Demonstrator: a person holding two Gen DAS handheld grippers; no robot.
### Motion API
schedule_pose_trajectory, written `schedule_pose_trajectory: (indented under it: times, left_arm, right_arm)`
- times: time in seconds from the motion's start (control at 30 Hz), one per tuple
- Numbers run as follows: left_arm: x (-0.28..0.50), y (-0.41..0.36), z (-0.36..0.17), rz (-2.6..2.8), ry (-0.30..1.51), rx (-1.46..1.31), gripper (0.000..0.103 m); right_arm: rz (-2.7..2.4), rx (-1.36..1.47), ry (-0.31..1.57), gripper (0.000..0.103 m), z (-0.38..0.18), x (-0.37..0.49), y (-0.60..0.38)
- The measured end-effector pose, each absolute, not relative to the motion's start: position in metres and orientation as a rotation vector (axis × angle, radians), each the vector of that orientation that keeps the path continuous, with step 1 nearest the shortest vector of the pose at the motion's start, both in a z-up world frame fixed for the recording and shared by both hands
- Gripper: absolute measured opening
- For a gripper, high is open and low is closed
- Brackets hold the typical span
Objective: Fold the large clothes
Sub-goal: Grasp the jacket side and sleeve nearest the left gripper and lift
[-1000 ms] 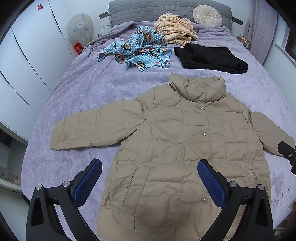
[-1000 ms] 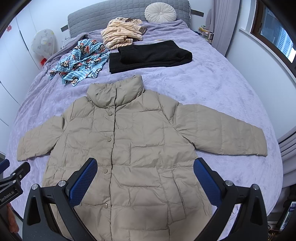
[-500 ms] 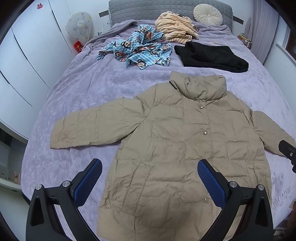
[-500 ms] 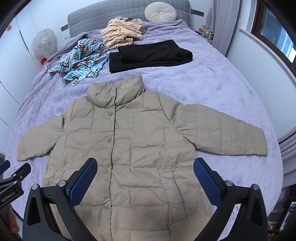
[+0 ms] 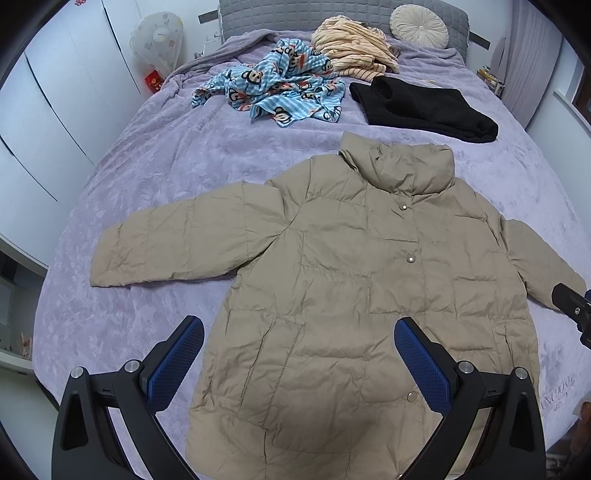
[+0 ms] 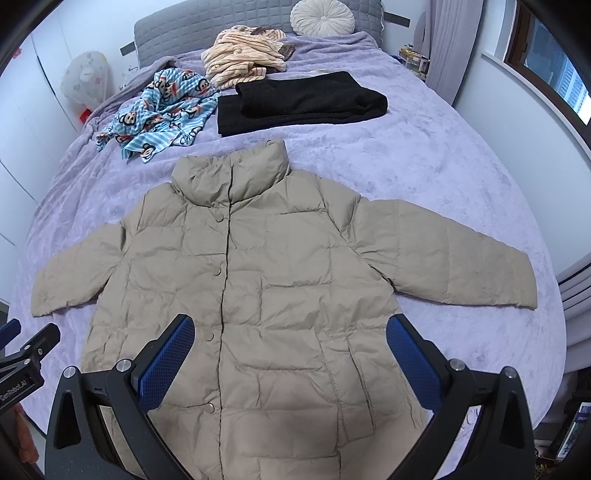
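Observation:
A beige quilted jacket (image 5: 347,280) (image 6: 266,280) lies flat and face up on the purple bed, snaps closed, collar toward the headboard, both sleeves spread out sideways. My left gripper (image 5: 299,362) hovers open above the jacket's lower left part, blue pads wide apart, holding nothing. My right gripper (image 6: 290,360) hovers open over the lower middle of the jacket, also empty. The right gripper's tip (image 5: 572,306) shows at the right edge of the left wrist view, and the left gripper's tip (image 6: 26,354) at the left edge of the right wrist view.
Behind the jacket lie a folded black garment (image 5: 424,107) (image 6: 299,101), a crumpled blue monkey-print garment (image 5: 280,92) (image 6: 162,110) and a striped peach garment (image 5: 354,51) (image 6: 240,55). A round cushion (image 5: 419,20) leans on the grey headboard (image 6: 221,18). White cupboards (image 5: 44,110) stand left, a window wall right.
Both grippers have stayed open over the jacket; the left wrist view has shifted very slightly, and the jacket has not moved.

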State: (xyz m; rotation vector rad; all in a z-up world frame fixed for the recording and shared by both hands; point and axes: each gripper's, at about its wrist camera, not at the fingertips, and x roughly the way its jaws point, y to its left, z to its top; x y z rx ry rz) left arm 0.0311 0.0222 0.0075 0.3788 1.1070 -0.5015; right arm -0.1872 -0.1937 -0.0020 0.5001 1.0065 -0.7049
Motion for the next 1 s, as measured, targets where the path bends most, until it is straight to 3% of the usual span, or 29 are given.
schedule_pose_trajectory:
  times: [0.4, 0.7, 0.87, 1.0]
  left_arm:
    - [0.114, 0.106, -0.063, -0.510, 1.224, 0.051, 0.103]
    - [0.222, 0.191, -0.155, -0.404, 1.274, -0.344, 0.103]
    - [0.267, 0.213, -0.200, -0.334, 1.308, -0.422, 0.103]
    - [0.299, 0.218, -0.201, -0.328, 1.260, -0.476, 0.103]
  right_arm:
    - [-0.631, 0.609, 1.132, 0.103, -0.059, -0.152, -0.183]
    - [-0.518, 0.590, 1.202, 0.103, -0.105, -0.096, -0.145]
    - [-0.465, 0.572, 1.205, 0.103, -0.120, -0.066, -0.128]
    - [-0.425, 0.560, 1.172, 0.103, -0.124, -0.041, -0.117]
